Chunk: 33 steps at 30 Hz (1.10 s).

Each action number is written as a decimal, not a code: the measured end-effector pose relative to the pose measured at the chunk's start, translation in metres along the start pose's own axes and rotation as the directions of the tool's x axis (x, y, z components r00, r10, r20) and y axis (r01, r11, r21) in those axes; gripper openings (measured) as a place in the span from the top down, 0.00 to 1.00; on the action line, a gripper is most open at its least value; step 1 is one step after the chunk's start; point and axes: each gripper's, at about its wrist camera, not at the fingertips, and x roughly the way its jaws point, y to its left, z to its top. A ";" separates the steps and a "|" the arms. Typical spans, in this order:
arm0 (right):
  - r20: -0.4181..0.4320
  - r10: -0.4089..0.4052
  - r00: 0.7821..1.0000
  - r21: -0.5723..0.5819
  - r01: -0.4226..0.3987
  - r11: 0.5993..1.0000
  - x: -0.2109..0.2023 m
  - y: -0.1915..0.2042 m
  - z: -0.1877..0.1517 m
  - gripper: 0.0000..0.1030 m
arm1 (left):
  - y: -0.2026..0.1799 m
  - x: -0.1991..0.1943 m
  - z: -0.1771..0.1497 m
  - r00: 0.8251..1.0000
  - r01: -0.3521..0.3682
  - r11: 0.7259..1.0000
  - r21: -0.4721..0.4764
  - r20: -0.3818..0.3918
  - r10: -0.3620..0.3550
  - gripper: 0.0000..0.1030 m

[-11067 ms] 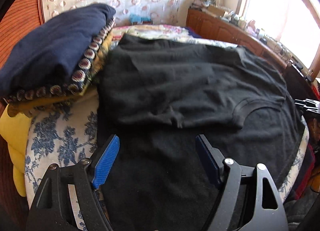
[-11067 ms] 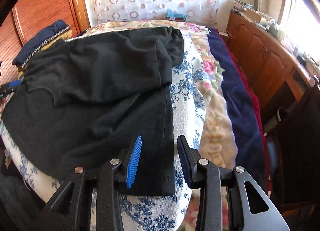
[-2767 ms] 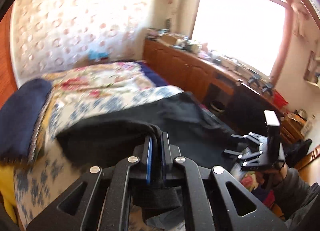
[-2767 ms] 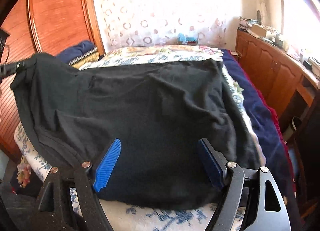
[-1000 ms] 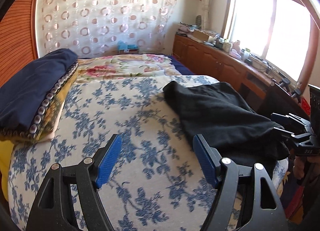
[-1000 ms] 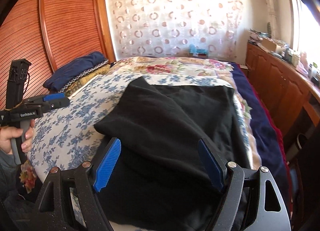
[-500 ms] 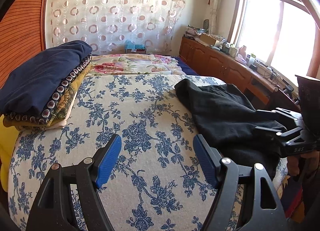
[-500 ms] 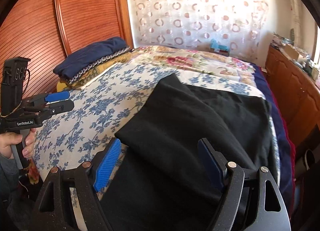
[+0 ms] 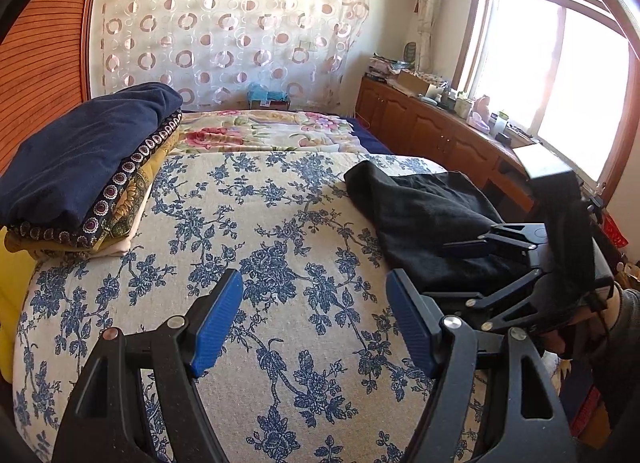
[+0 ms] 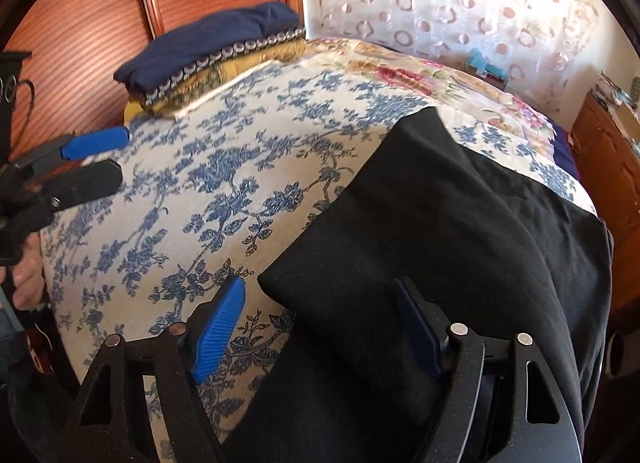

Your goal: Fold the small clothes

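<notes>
On the floral bedspread, toward its right side, the black garment is lying folded over. Both the left gripper and right gripper are being held released; its near corner should be pinched squarely.

left wrist: low, facing curtain | right wrist: closer, angled left | shared: bed

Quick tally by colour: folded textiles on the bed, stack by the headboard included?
Black: 1, the black garment, part-folded, under the open right gripper
Navy: 1, top of the stack
Yellow/mustard patterned: 1, under the navy
Cream: 1, bottom layer; possibly more layers hidden
Total: 4
</notes>
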 end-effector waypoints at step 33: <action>-0.002 -0.406 0.914 0.354 0.380 0.855 -0.037 -0.180 0.061 0.83 | -0.010 0.008 -0.004 0.999 0.034 0.999 0.013 -0.026 -0.034 0.27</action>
